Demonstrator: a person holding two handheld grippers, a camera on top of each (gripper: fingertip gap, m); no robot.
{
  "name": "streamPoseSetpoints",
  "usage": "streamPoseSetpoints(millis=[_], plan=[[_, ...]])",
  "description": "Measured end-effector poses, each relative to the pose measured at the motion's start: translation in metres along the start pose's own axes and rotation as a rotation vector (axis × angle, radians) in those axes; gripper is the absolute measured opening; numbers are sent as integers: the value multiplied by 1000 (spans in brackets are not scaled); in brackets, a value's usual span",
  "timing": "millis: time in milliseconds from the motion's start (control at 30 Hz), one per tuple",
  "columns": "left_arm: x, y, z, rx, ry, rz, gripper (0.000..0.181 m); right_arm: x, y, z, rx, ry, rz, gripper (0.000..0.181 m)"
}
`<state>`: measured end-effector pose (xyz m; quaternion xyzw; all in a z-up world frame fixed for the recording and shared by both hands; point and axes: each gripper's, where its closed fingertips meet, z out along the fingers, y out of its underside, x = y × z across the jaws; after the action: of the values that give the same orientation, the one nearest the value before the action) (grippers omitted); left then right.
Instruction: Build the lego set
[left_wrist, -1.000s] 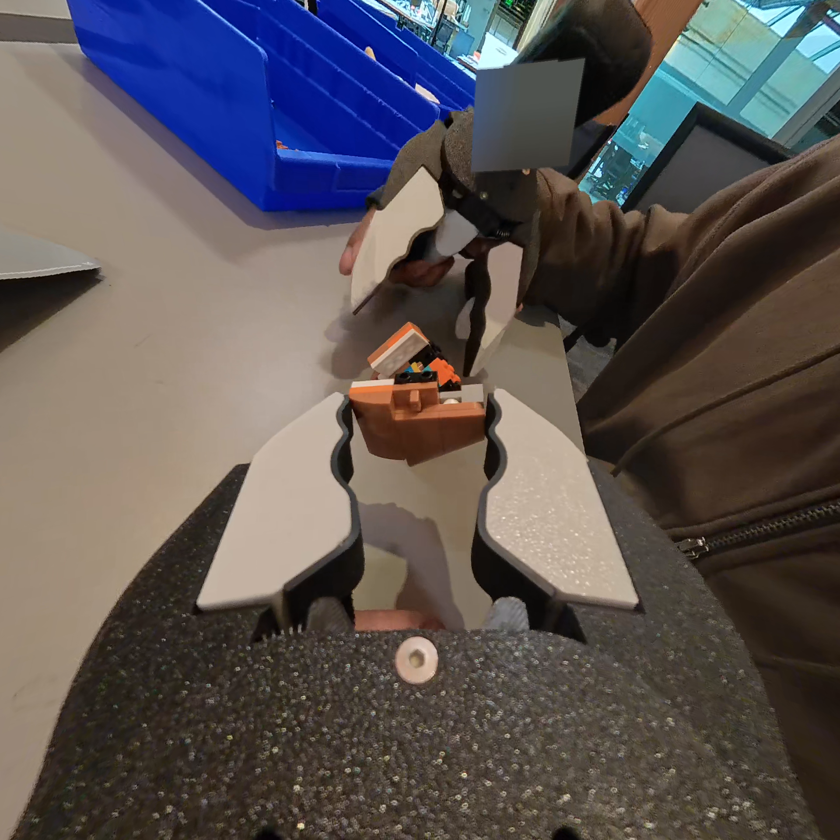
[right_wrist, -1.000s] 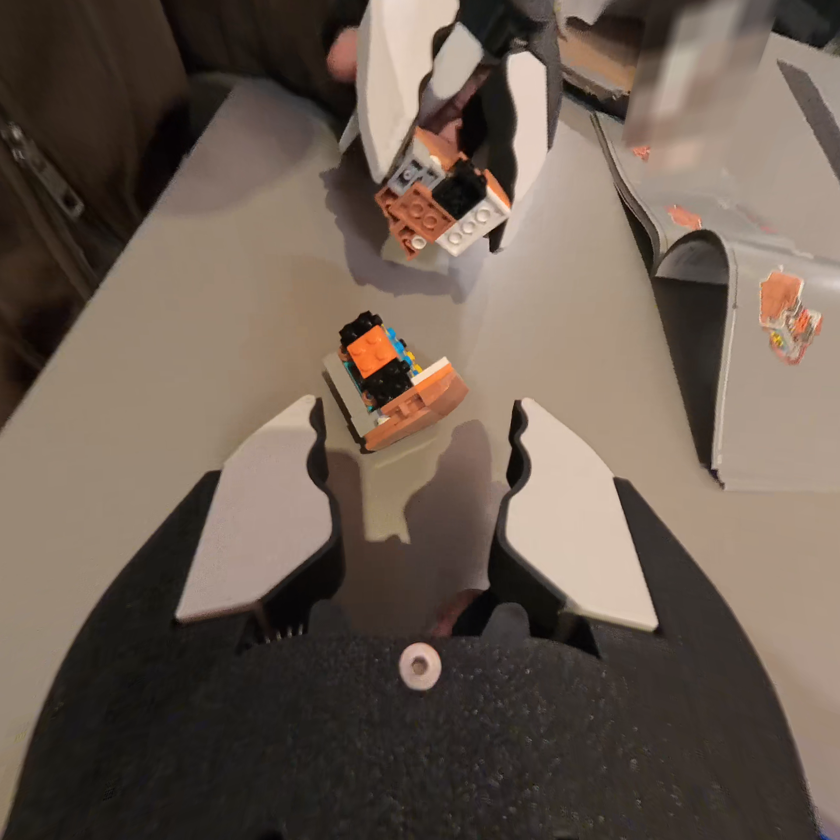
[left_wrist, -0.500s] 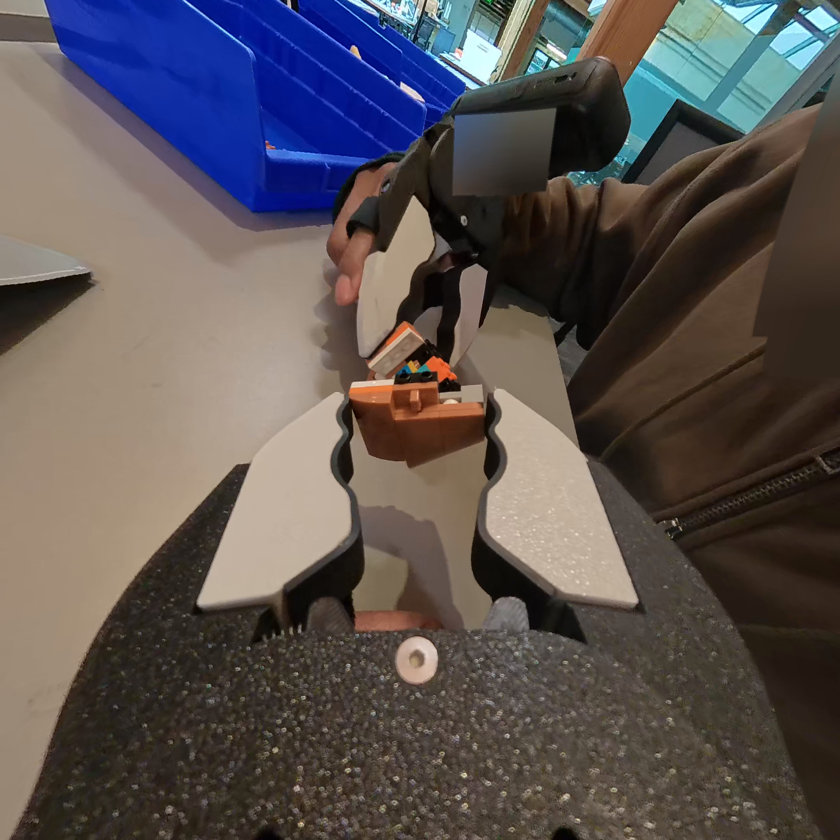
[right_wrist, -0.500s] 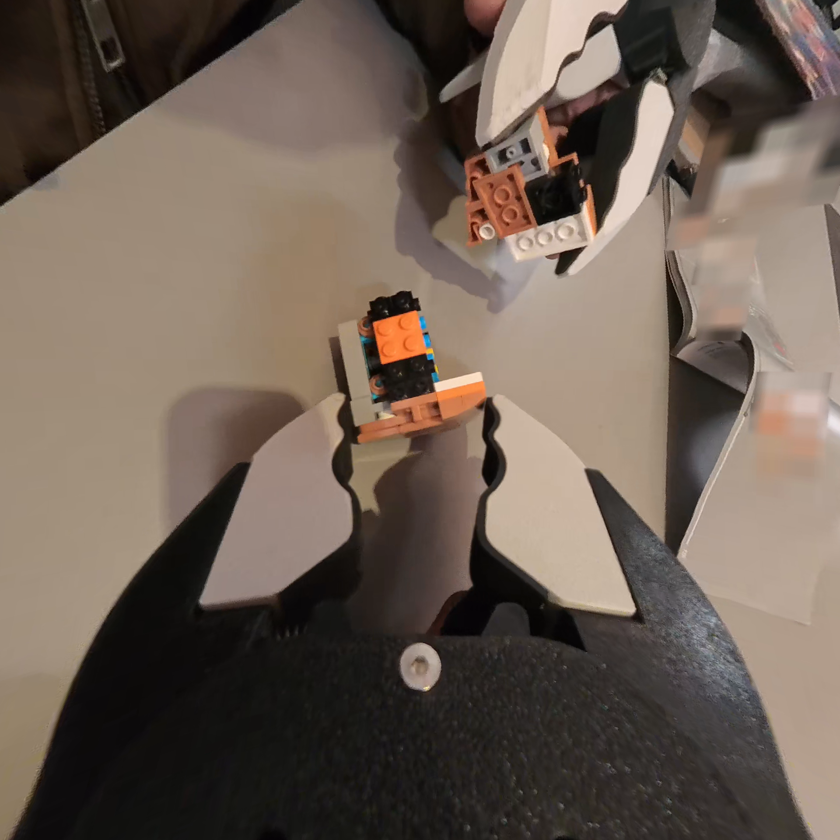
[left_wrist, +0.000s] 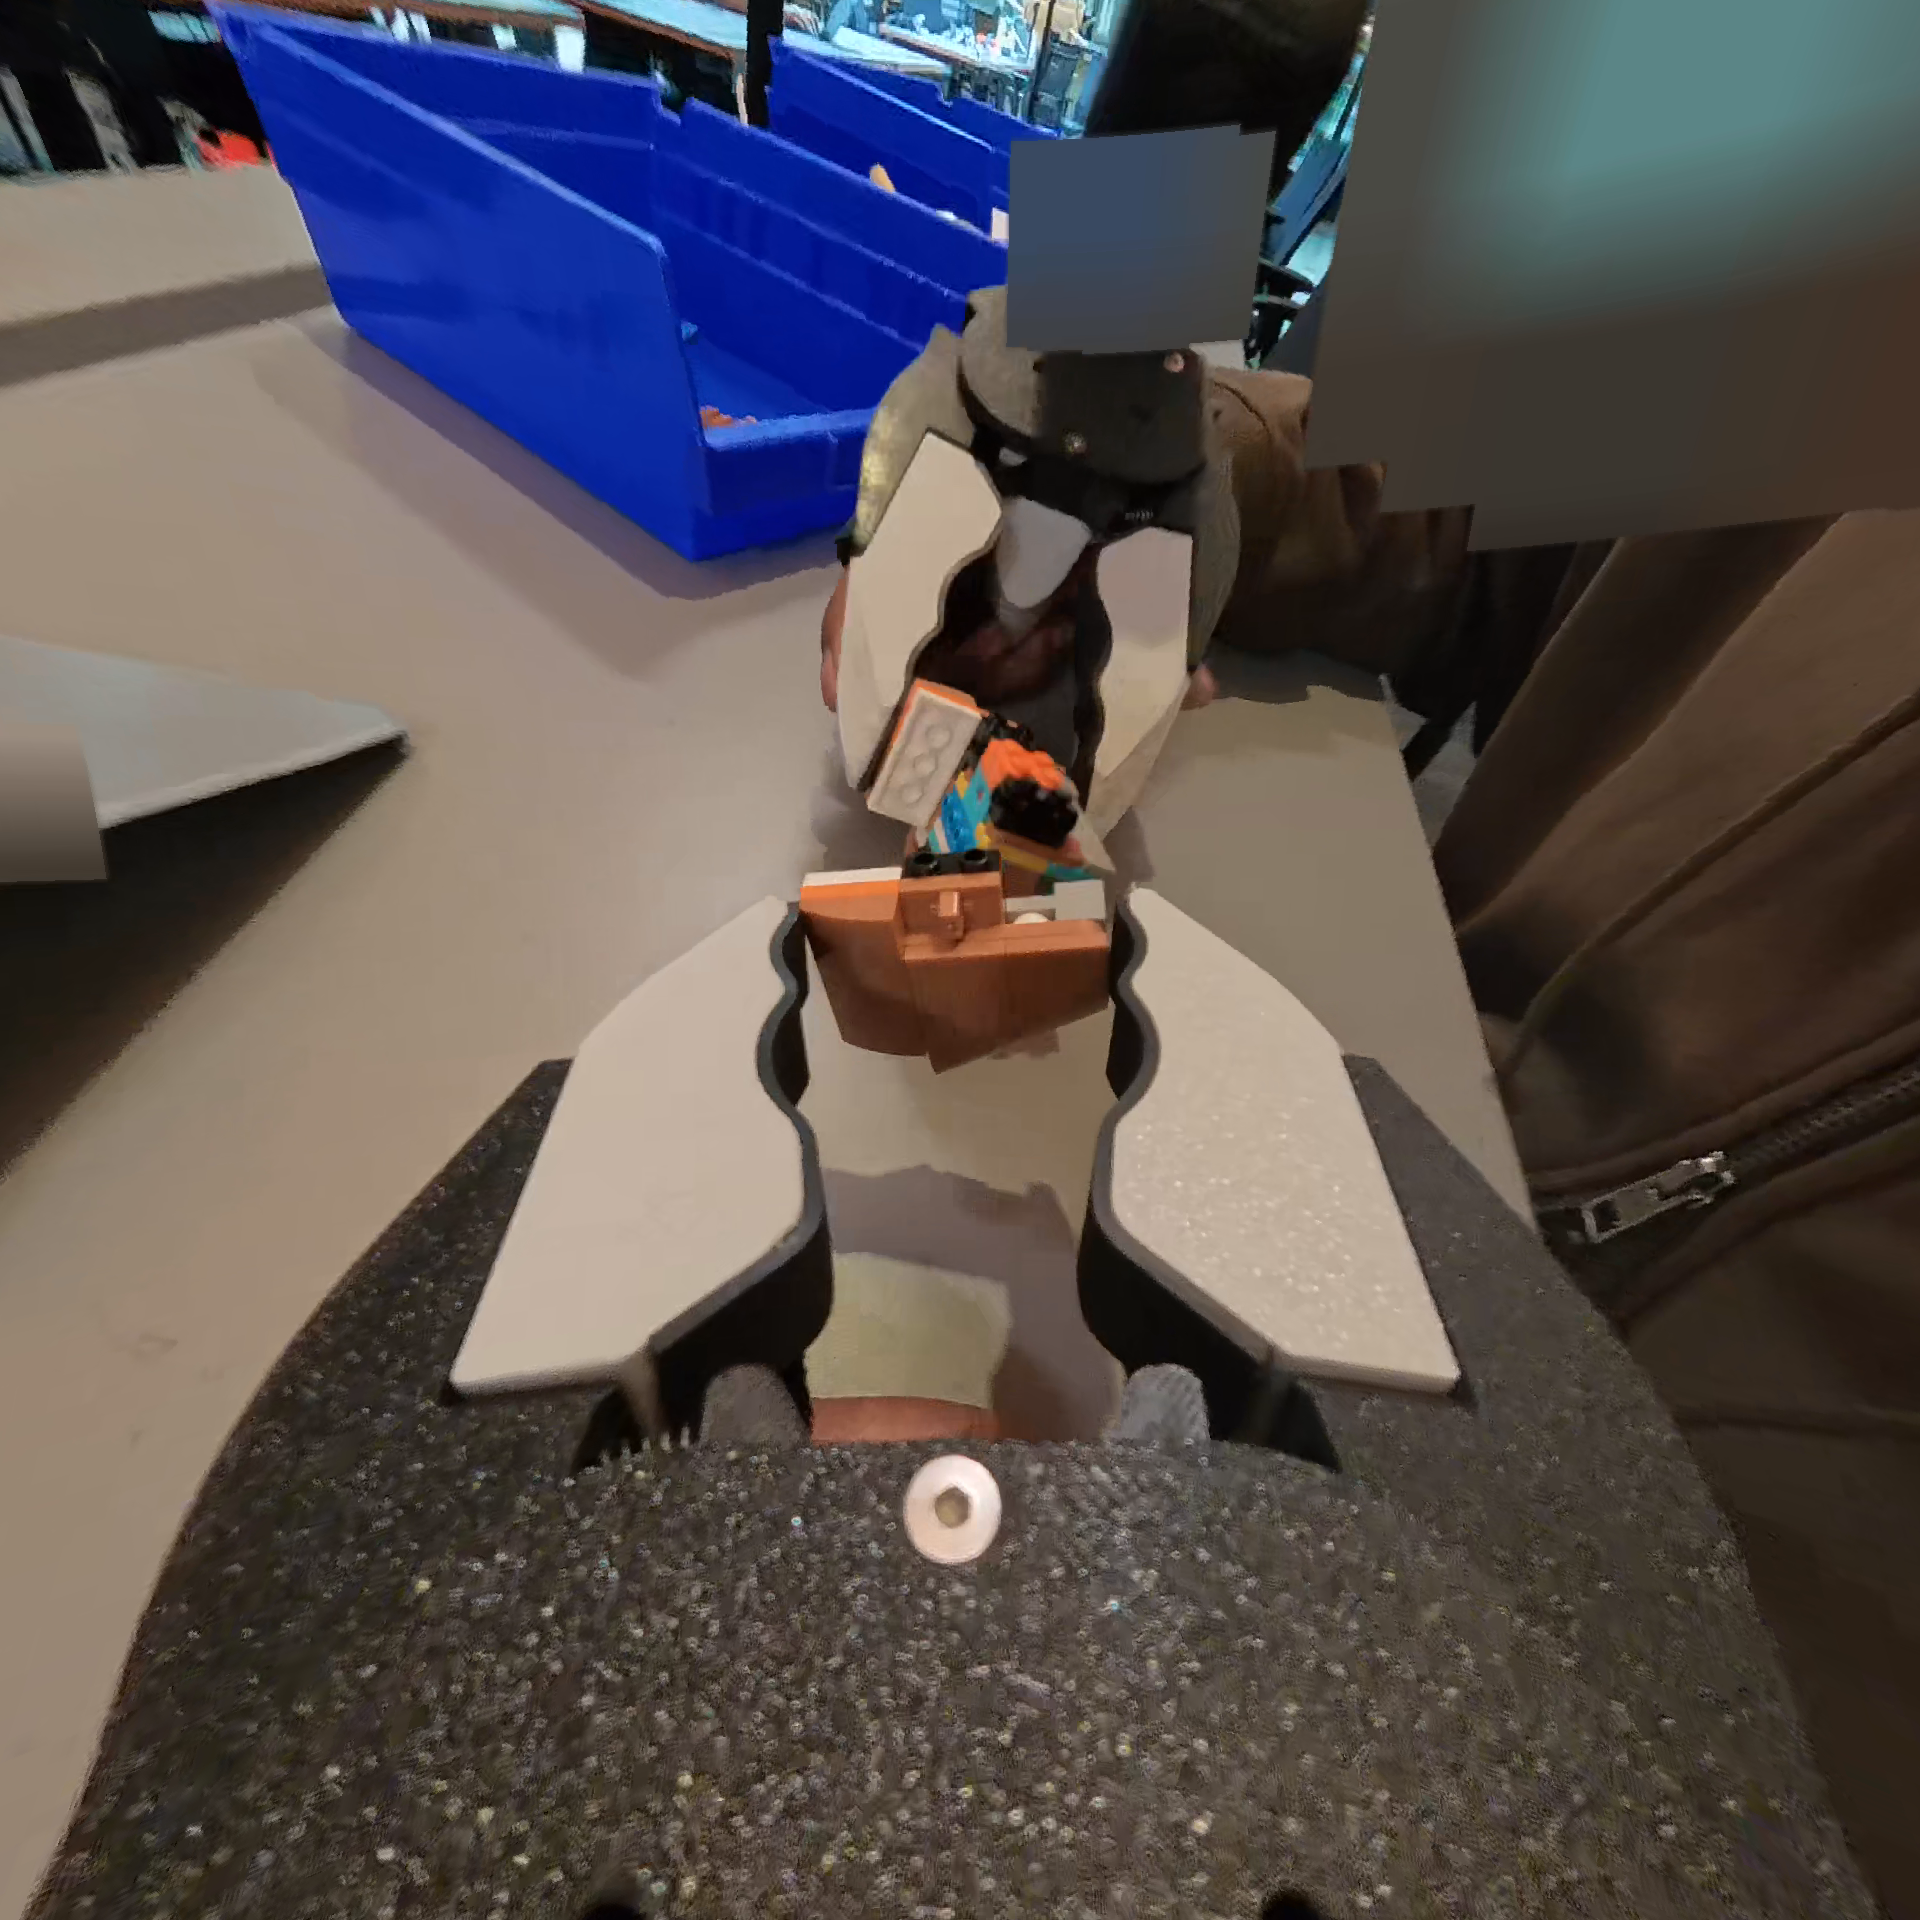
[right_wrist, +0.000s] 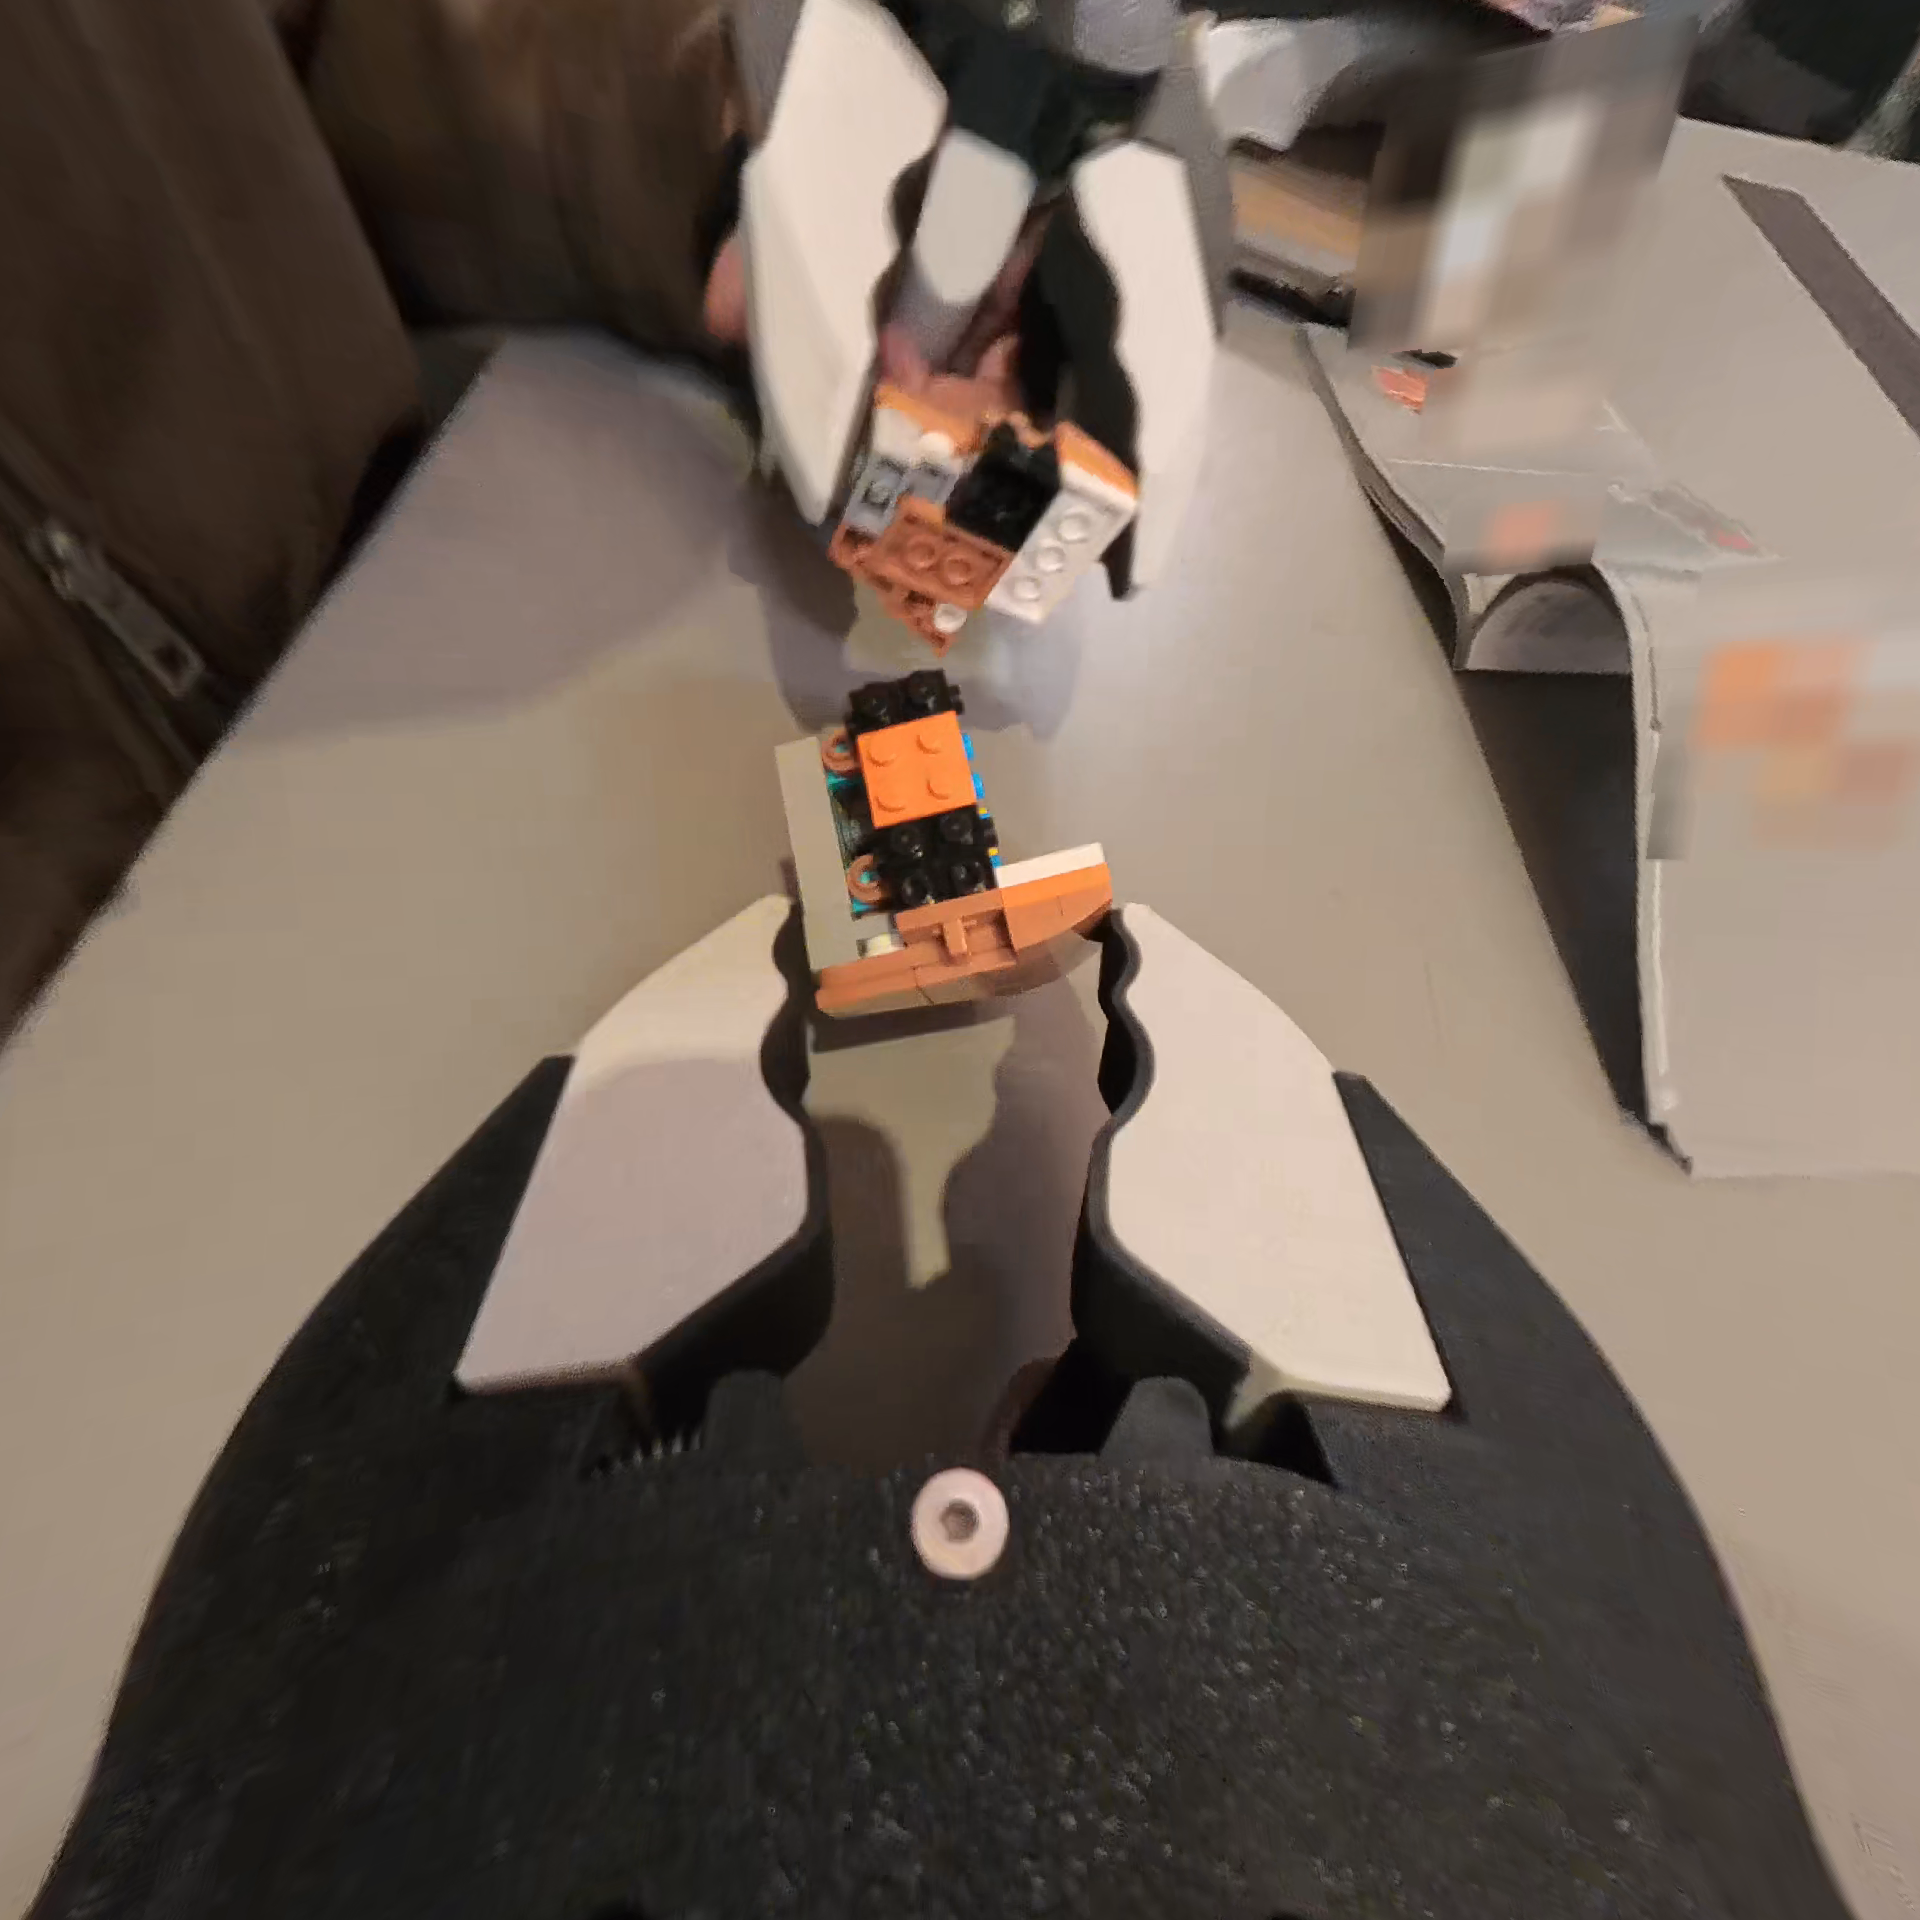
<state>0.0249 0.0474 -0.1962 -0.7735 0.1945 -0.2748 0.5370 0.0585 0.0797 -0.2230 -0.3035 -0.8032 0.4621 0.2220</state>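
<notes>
Left claw clamps brown lego block; right claw grips studded lego section, studs facing block, parts near, aligned end-to-end above bench.

In the left wrist view, the left gripper holds a lego piece at the middle. The right gripper sits just behind it at 12 o'clock, holding a second lego piece. A bin stands on the table at 11 o'clock. A booklet lies at 2 o'clock in the right wrist view.
</notes>
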Motion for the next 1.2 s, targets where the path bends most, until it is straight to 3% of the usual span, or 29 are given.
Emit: streamPoseSetpoints(millis=[133, 267, 567, 1200], plan=[[3, -5, 3, 16, -55, 154, 56, -1, -17, -3, 115, -41, 259, 54], [12, -11, 7, 39, -51, 227, 56, -2, -19, 1, 123, -26, 387, 54], [18, -13, 6, 52, -18, 208, 56, -12, -29, 11, 131, -15, 429, 54], [27, -37, 0, 272, 131, 6, 56, -16, -47, 8, 272, -80, 539, 54]])
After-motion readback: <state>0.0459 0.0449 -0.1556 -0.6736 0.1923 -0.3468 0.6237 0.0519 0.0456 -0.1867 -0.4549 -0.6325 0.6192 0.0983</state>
